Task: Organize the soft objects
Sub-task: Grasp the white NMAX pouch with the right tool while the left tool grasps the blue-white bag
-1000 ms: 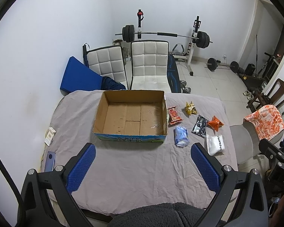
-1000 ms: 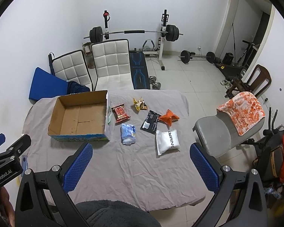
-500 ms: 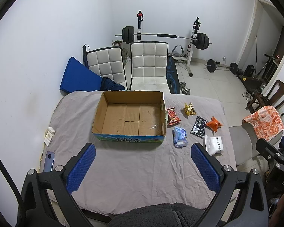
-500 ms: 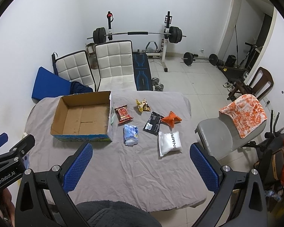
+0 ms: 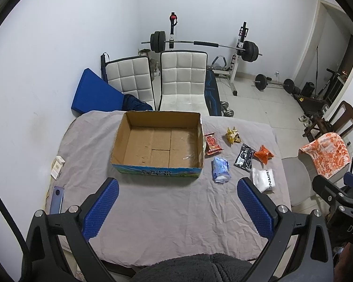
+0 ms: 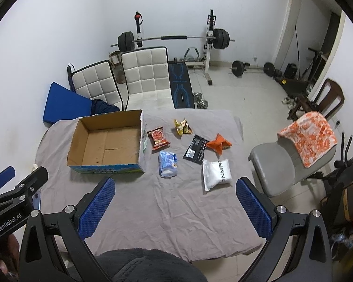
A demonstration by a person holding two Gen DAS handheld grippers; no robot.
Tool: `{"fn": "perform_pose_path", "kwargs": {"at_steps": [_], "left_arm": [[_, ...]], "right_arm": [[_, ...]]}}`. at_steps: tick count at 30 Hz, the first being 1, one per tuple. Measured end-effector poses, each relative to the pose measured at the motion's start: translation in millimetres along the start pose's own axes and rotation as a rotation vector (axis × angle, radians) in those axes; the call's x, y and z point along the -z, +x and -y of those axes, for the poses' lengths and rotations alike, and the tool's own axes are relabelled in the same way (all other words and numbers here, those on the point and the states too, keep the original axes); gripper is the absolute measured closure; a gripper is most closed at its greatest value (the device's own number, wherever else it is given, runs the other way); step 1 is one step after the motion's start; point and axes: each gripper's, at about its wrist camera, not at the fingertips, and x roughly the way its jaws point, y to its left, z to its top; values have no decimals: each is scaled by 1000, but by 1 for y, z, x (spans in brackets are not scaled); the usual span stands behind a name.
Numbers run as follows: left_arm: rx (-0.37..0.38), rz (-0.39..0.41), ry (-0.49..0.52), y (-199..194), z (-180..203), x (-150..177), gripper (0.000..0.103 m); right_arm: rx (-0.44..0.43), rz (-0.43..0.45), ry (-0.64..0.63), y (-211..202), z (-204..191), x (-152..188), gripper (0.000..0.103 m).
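An empty cardboard box [image 5: 157,145] [image 6: 108,143] sits on the grey-covered table. Right of it lie several soft packets: a red one [image 5: 213,143] [image 6: 158,137], a yellow one [image 5: 233,135] [image 6: 182,127], a black one [image 5: 244,157] [image 6: 195,149], an orange one [image 5: 263,154] [image 6: 218,144], a blue one [image 5: 220,169] [image 6: 167,164] and a white one [image 5: 264,179] [image 6: 217,173]. My left gripper [image 5: 177,208] is open and empty, high above the table's near side. My right gripper [image 6: 175,208] is open and empty, also high above the near side.
A phone [image 5: 57,199] and a small white box [image 5: 57,166] lie at the table's left edge. Two white chairs [image 5: 181,80] stand behind the table. A grey chair with an orange towel [image 6: 308,138] stands to the right. Weights and a barbell rack [image 6: 174,38] fill the back.
Both grippers have pulled back and up a little, so the table and packets look slightly smaller and farther. Nothing on the table has moved.
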Motion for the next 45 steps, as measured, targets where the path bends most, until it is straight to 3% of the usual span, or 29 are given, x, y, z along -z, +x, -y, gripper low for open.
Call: {"fn": "perform_pose_path", "kwargs": {"at_steps": [6, 10, 19, 26, 34, 40, 42, 45], "left_arm": [[-1, -26, 15, 37, 11, -11, 0], [0, -86, 37, 84, 25, -18, 0], [83, -368, 99, 246, 89, -9, 0], [98, -544, 113, 365, 146, 2, 0], [94, -674, 129, 458, 181, 10, 1], [68, -743, 164, 499, 194, 26, 12], [60, -764, 167, 509, 192, 33, 27], [34, -784, 173, 519, 187, 45, 38]], "right_arm": [[1, -79, 109, 44, 37, -4, 0], [29, -162, 180, 104, 74, -9, 0], [97, -415, 180, 304, 140, -14, 0], [80, -573, 159, 428, 165, 15, 0], [73, -664, 192, 492, 188, 40, 0], [76, -685, 173, 521, 196, 53, 0], [75, -694, 162, 524, 197, 54, 0], [78, -718, 148, 532, 198, 56, 0]]}}
